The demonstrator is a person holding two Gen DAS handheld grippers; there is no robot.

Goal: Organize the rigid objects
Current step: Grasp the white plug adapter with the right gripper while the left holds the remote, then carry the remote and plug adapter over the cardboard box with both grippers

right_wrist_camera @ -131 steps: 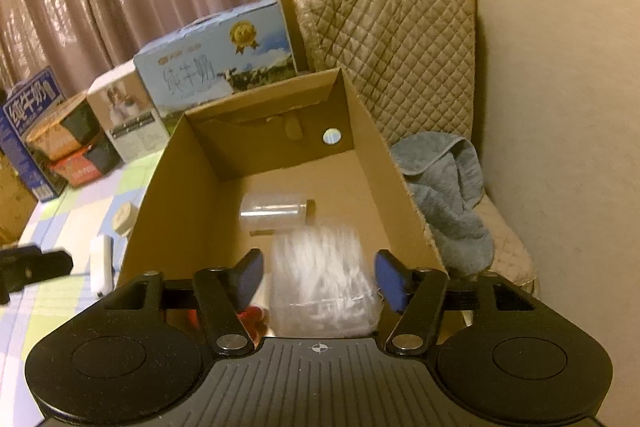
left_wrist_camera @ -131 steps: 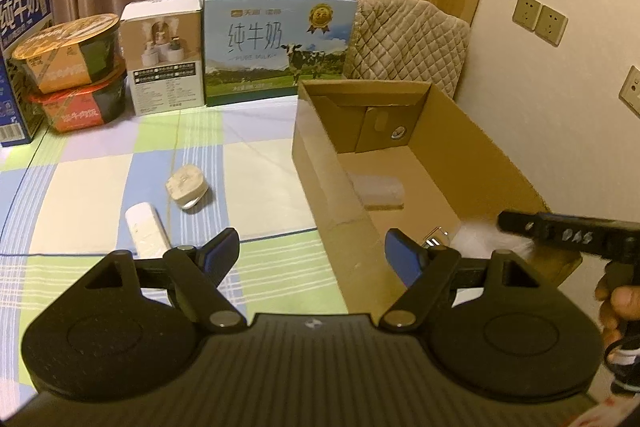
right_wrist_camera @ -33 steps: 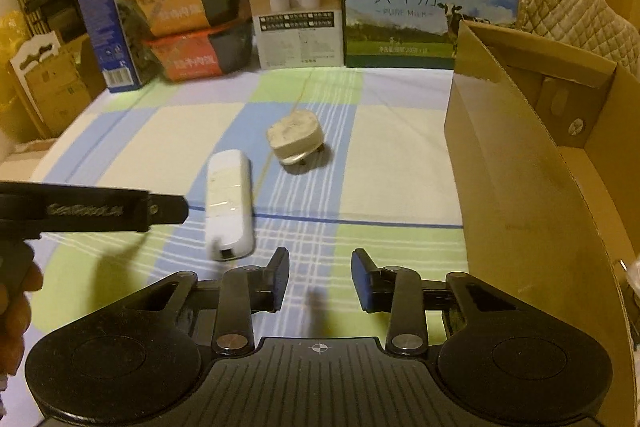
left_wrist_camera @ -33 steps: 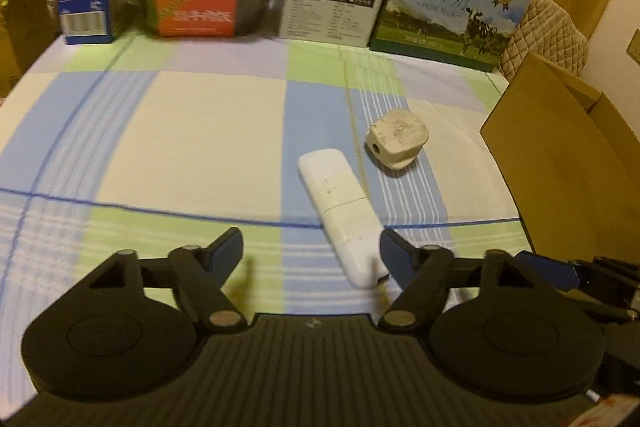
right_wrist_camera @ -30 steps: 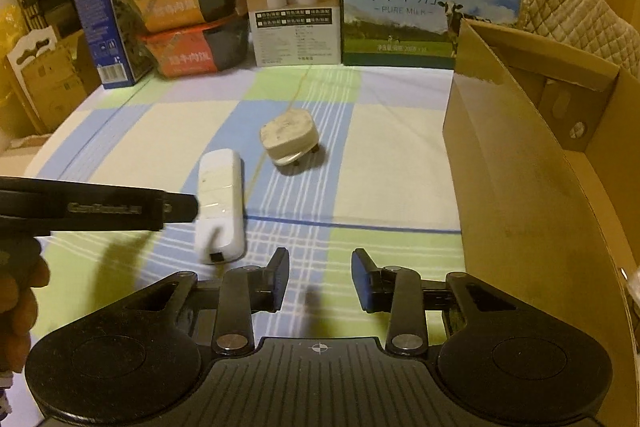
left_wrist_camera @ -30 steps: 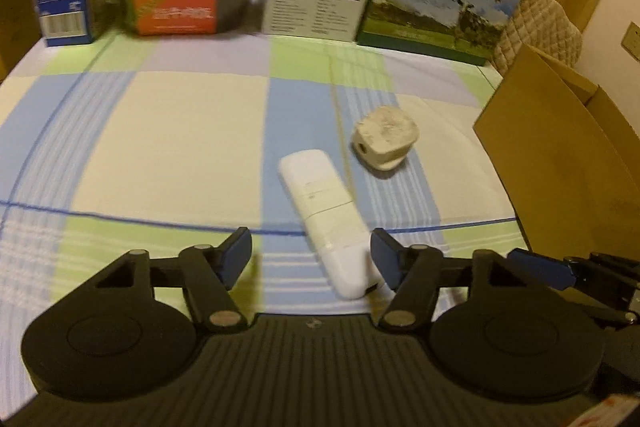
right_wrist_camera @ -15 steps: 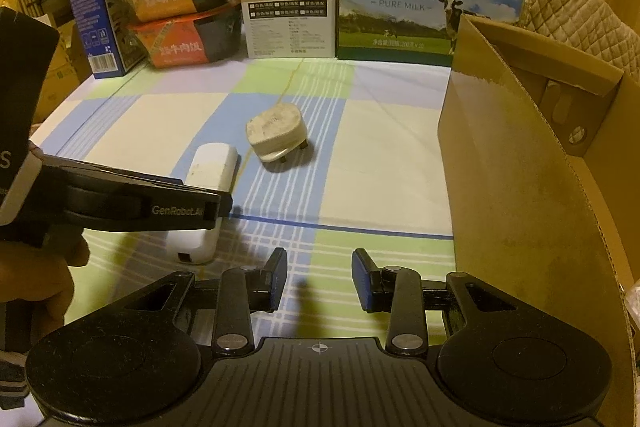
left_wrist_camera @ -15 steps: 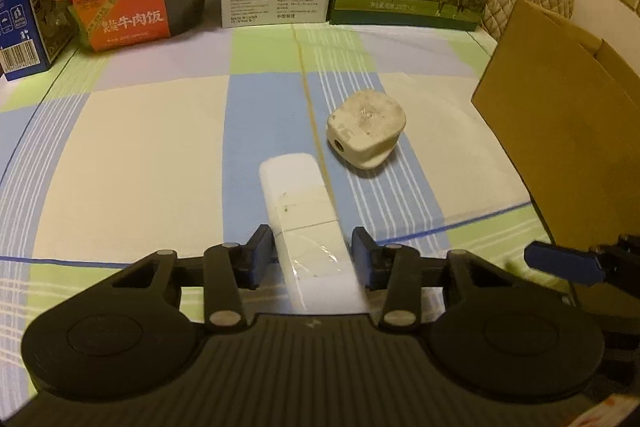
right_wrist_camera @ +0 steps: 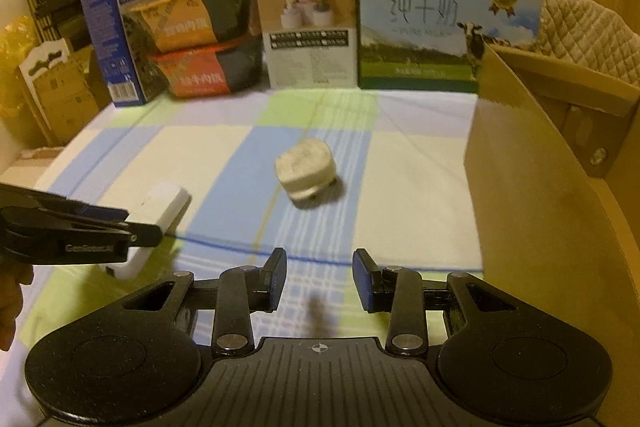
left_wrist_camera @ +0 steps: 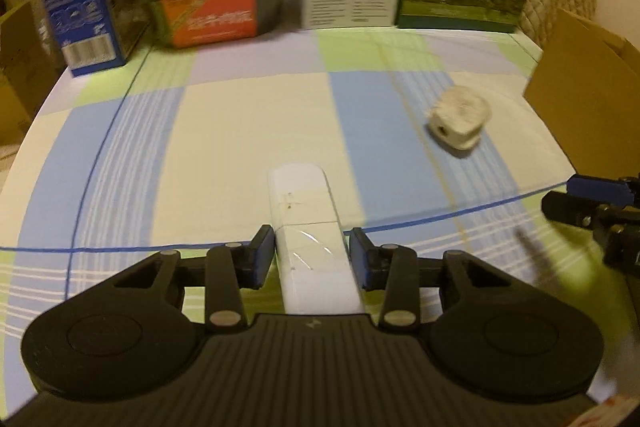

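Observation:
A long white bar-shaped device (left_wrist_camera: 304, 223) lies lengthwise between the fingers of my left gripper (left_wrist_camera: 312, 259), whose blue pads press on its two sides; it is shut on the device. In the right wrist view the same gripper (right_wrist_camera: 132, 231) holds the white device (right_wrist_camera: 160, 205) low over the checked cloth. A white plug adapter (left_wrist_camera: 460, 121) sits on the cloth to the right, in front of my right gripper (right_wrist_camera: 320, 277). That gripper's jaws stand close together, just starting to part, with nothing between them. The plug adapter (right_wrist_camera: 306, 171) lies a short way beyond its tips.
An open cardboard box (right_wrist_camera: 528, 187) stands at the right edge of the table. Milk cartons (right_wrist_camera: 440, 23), a white product box (right_wrist_camera: 308, 27) and stacked noodle bowls (right_wrist_camera: 200, 43) line the back. A quilted chair (right_wrist_camera: 588, 35) is behind the box.
My left gripper closed on the white device and swung left with it, so the plug now appears farther right. The right gripper has drawn slightly nearer the plug adapter.

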